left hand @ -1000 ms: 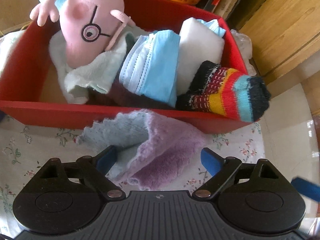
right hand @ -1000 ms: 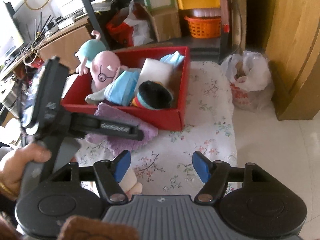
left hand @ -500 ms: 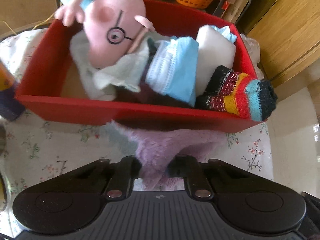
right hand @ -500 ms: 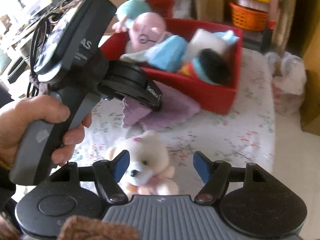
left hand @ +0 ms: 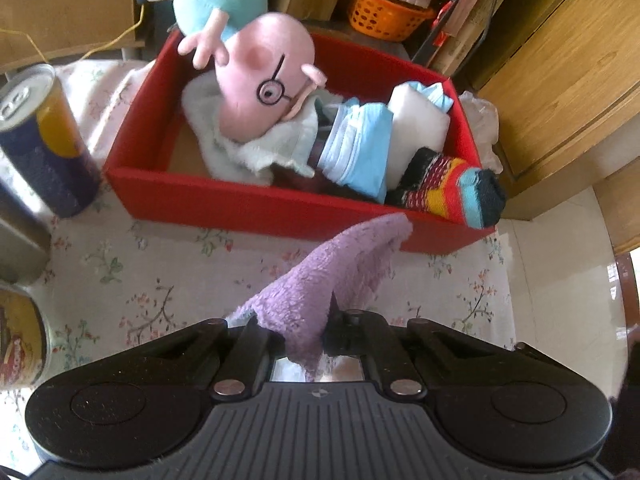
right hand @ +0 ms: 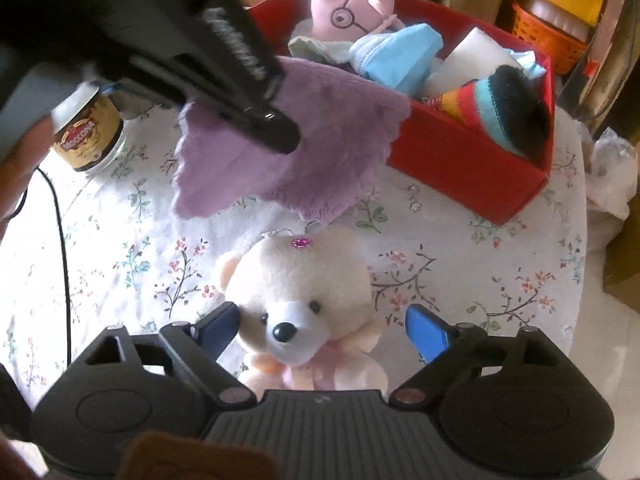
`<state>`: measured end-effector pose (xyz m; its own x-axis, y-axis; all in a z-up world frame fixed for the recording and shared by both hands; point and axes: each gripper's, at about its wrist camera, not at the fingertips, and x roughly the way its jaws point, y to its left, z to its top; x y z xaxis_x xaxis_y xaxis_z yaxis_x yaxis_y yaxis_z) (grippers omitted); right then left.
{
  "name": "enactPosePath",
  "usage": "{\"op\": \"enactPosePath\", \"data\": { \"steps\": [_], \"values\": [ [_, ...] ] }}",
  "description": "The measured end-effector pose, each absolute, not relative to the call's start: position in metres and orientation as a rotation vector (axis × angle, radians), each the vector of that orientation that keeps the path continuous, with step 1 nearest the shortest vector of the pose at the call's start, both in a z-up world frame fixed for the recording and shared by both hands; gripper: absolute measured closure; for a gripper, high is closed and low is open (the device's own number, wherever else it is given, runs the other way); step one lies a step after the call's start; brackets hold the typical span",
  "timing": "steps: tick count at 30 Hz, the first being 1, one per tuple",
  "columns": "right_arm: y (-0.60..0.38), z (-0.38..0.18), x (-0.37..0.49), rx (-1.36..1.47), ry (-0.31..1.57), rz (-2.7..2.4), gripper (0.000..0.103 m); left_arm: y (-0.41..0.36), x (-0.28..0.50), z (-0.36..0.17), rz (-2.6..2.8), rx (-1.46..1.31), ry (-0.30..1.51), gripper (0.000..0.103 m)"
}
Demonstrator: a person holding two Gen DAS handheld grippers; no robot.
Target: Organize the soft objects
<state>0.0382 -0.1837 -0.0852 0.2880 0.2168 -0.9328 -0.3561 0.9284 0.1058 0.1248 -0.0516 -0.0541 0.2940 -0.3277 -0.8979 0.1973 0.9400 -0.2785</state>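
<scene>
My left gripper [left hand: 298, 334] is shut on a purple fuzzy cloth [left hand: 332, 272], which hangs lifted off the floral tablecloth in front of the red box [left hand: 240, 204]. The box holds a pink pig plush [left hand: 264, 80], a stack of blue masks [left hand: 360, 148], a white sponge [left hand: 420, 120] and a striped sock [left hand: 452, 192]. In the right wrist view the left gripper [right hand: 280, 136] holds the cloth [right hand: 320, 152] above a white teddy bear [right hand: 300, 288]. My right gripper [right hand: 322, 330] straddles the bear's head with its jaws opening, and the pads do not press on it.
A tall drink can [left hand: 44, 140] and a coffee jar [left hand: 20, 344] stand to the left of the box. The jar [right hand: 86, 136] and a black cable [right hand: 60, 240] lie left of the bear. Wooden cabinets, an orange basket [left hand: 384, 16] and a plastic bag [right hand: 612, 176] lie beyond the table's right edge.
My left gripper closed on the purple cloth and lifted it off the table. My right gripper came down over the white bear and its jaws widened.
</scene>
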Motion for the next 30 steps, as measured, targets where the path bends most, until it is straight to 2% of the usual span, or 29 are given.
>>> {"op": "enactPosePath", "data": {
  "steps": [9, 10, 11, 12, 14, 18, 23, 25, 26, 27, 30],
  "values": [
    [-0.177, -0.098, 0.04, -0.085, 1.23, 0.39, 0.041, -0.054, 0.127, -0.072, -0.334, -0.07, 1.261, 0.103],
    [-0.176, -0.099, 0.04, -0.078, 1.235, 0.392, 0.046, -0.055, 0.128, -0.074, -0.331, -0.069, 1.265, 0.103],
    [-0.174, -0.099, 0.039, -0.063, 1.242, 0.403, 0.057, -0.057, 0.128, -0.077, -0.331, -0.069, 1.269, 0.102],
    [-0.173, -0.1, 0.038, -0.045, 1.251, 0.416, 0.064, -0.057, 0.129, -0.078, -0.333, -0.067, 1.272, 0.102],
    [-0.169, -0.1, 0.033, -0.034, 1.249, 0.425, 0.073, -0.06, 0.131, -0.082, -0.325, -0.058, 1.278, 0.101],
    [-0.182, -0.097, 0.03, 0.027, 1.249, 0.421, 0.076, -0.063, 0.135, -0.088, -0.319, -0.063, 1.292, 0.089],
    [-0.203, -0.089, 0.028, 0.089, 1.222, 0.394, 0.077, -0.065, 0.137, -0.089, -0.322, -0.081, 1.28, 0.089],
    [-0.209, -0.085, 0.025, 0.114, 1.212, 0.381, 0.077, -0.068, 0.137, -0.091, -0.327, -0.08, 1.263, 0.072],
    [-0.211, -0.083, 0.023, 0.126, 1.207, 0.378, 0.077, -0.07, 0.137, -0.093, -0.323, -0.08, 1.26, 0.05],
    [-0.212, -0.081, 0.023, 0.131, 1.199, 0.374, 0.077, -0.073, 0.137, -0.095, -0.317, -0.073, 1.253, 0.038],
    [-0.218, -0.081, 0.022, 0.137, 1.2, 0.361, 0.077, -0.083, 0.136, -0.098, -0.297, -0.008, 1.206, 0.043]
  ]
}}
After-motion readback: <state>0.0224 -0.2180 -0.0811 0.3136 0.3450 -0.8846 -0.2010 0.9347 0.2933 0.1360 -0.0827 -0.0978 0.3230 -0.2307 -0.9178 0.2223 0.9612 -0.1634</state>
